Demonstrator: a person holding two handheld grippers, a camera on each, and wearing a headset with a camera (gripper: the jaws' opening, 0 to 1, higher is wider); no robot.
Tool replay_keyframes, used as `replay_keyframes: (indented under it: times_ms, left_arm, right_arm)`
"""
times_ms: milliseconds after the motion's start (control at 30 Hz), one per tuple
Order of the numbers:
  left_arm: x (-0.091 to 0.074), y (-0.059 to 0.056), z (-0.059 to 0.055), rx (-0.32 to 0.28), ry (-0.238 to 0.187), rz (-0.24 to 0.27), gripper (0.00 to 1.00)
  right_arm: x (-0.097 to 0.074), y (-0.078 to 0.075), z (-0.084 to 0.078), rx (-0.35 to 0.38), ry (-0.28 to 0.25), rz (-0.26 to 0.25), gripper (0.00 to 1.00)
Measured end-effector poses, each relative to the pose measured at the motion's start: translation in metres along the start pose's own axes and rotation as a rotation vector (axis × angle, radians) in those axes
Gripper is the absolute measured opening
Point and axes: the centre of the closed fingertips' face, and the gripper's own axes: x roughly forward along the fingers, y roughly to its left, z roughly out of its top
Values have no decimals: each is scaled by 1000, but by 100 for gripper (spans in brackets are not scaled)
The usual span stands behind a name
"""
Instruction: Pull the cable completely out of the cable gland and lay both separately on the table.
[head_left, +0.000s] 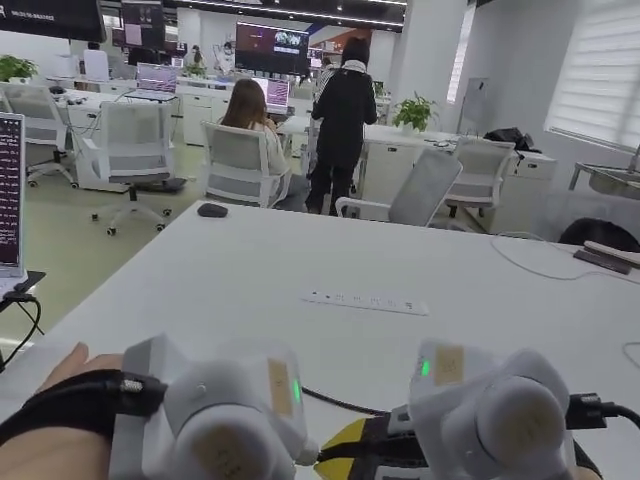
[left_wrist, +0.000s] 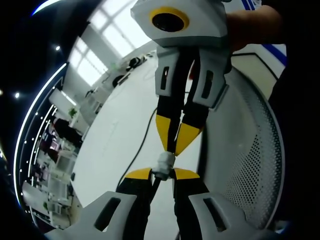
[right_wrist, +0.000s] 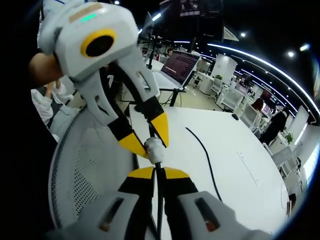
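We hold the left gripper (left_wrist: 162, 173) with its jaws closed on the white cable gland (left_wrist: 164, 162), which sits right at its yellow tips. The right gripper (right_wrist: 157, 173) faces it tip to tip. Its jaws are narrowed on the black cable (right_wrist: 160, 200) just behind the gland, and the cable runs back between them toward our hand. The cable is not yet out of the gland. Both grippers meet near the edge of the white table (head_left: 300, 260). Beyond the right gripper's tips, a loose length of black cable curves across the tabletop, apart from both grippers.
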Motion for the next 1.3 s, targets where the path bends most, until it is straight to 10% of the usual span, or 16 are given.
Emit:
replay_keyframes:
  times_ms: [1300]
  left_arm:
    - [-11,14,-12,-33,8,46,16]
  right_arm:
    - [-11,-17,-64,89,176,-59,4]
